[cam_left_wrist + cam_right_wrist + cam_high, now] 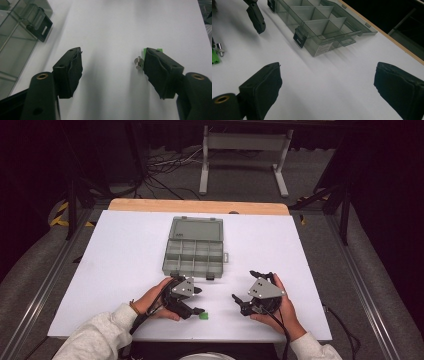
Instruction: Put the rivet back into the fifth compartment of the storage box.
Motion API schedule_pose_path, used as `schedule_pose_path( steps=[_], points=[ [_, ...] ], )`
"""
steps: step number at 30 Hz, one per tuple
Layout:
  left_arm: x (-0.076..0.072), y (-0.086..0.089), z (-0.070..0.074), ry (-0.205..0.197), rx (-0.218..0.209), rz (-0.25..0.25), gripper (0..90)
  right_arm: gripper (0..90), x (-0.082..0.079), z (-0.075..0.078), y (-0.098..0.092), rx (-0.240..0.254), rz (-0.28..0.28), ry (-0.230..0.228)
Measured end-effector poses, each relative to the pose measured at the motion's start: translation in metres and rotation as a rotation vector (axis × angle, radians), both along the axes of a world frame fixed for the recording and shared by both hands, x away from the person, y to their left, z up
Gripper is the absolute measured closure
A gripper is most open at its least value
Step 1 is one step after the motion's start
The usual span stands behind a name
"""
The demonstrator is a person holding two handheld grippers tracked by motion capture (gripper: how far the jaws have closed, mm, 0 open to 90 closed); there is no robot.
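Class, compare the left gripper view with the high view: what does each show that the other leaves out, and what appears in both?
Left gripper view alone: a small silver pin lying beside the green part.
High view alone: the person's hands, the right gripper, the organizer box's raised lid, and the floor with cables and a stand.
Both: the white table, the open left gripper, the green part, and the organizer box.

White table point(120, 250), dark floor cables point(165, 170), metal stand point(245, 142)

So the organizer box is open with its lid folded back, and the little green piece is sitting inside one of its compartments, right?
Not quite. The organizer box is open, lid folded back, but the green piece lies on the white table, beside the left hand-held gripper. The high view shows it outside the box.
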State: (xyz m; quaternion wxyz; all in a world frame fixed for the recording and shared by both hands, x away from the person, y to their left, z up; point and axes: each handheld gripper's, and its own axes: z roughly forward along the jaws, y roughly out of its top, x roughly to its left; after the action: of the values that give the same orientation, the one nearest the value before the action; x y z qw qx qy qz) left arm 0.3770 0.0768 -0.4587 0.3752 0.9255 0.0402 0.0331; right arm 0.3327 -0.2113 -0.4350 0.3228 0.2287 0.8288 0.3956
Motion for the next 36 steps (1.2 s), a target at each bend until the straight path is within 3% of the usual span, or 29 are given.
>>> schedule_pose_path(
  steps=[6, 11, 15, 17, 24, 36],
  points=[
    [0.001, -0.0018, -0.0014, -0.003, 0.002, -0.008, 36.9, 8.2, 0.0, -0.0003, 0.0005, -0.004, 0.002, 0.001],
    [0.0004, -0.0021, -0.0014, 0.005, 0.004, -0.03, 46.5, 8.2, -0.0001, -0.0005, 0.0007, -0.005, 0.006, 0.004],
    [-0.002, -0.0031, -0.0006, 0.002, 0.01, -0.075, 58.5, 8.3, 0.0, -0.0008, 0.0008, -0.007, 0.009, 0.006],
    [-0.0039, -0.0044, 0.0001, -0.02, 0.013, -0.098, 64.2, 8.4, -0.0003, -0.0011, 0.0015, -0.013, 0.012, 0.008],
    [-0.0059, -0.006, -0.0002, -0.011, 0.013, -0.151, 84.4, 8.6, -0.0004, -0.0017, 0.0021, -0.019, 0.017, 0.011],
    [-0.0064, -0.0045, -0.0002, -0.027, 0.009, -0.141, 86.4, 8.8, -0.0005, -0.002, 0.0023, -0.023, 0.017, 0.012]
  ],
)
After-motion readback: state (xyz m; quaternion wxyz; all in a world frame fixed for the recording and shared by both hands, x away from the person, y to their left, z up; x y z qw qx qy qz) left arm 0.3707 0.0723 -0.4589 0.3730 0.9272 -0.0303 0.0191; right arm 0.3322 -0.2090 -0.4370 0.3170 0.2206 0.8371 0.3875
